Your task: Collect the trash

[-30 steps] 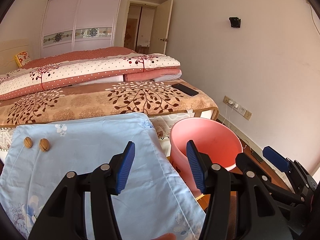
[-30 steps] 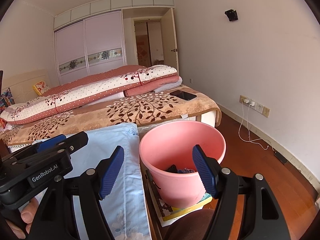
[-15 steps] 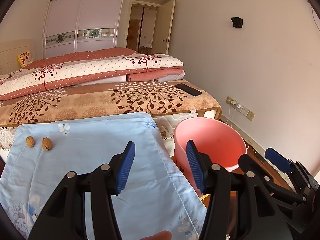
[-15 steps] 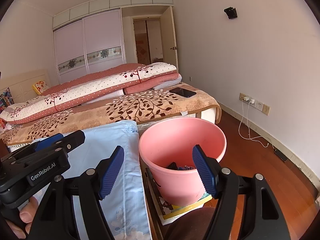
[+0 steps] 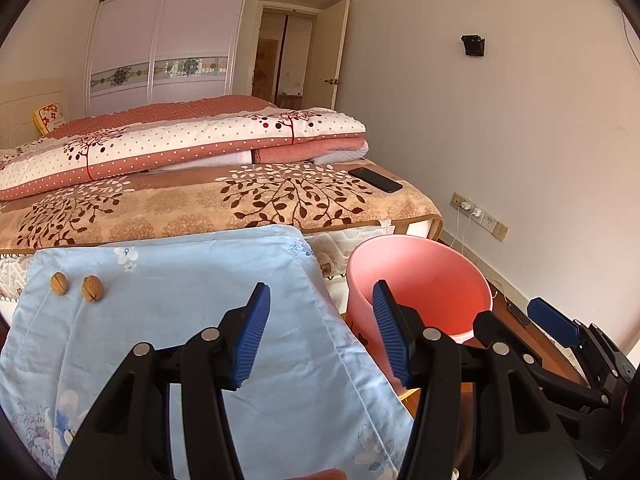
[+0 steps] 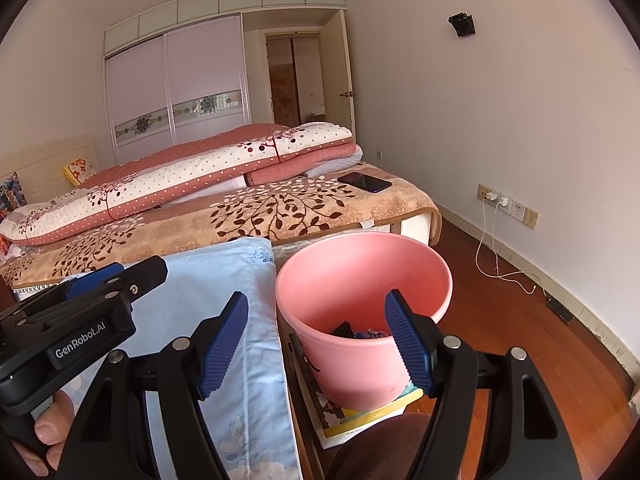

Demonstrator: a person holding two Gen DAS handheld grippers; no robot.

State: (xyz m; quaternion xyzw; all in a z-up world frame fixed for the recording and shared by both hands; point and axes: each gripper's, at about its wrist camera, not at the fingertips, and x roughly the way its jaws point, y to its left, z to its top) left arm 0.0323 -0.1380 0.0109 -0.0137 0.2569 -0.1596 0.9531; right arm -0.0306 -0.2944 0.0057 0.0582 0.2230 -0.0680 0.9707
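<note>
Left wrist view is showing a big bed (image 5: 224, 204) with a brown leaf blanket, and a folded quilt (image 5: 180, 148) with red dots is lying on top of it. A dark phone (image 5: 375, 179) is lying on the blanket near the bed's right corner. In front of the bed, a light blue cloth (image 5: 192, 320) with flowers is covering the worktop. Just beside the cloth, on its right, a pink bucket (image 5: 432, 280) is standing. In the right wrist view the bucket (image 6: 360, 264) is sitting on some books (image 6: 360, 412), and dark bits of trash (image 6: 360, 331) are lying at its bottom.

The left tool (image 5: 320, 332) is hanging over the right edge of the cloth. Its blue pads are standing wide apart and nothing is sitting between them. The right tool (image 6: 320, 344) is pointing at the bucket, with its pads spread wide too, and it is holding nothing. In the left wrist view the right tool (image 5: 560, 332) is peeking in from the right, beside the bucket. A person's fingers (image 6: 48, 428) are showing under the left tool in the right wrist view.

Two brown walnuts (image 5: 76, 286) are lying side by side on the far left part of the cloth, well apart from both tools and from the bucket.
</note>
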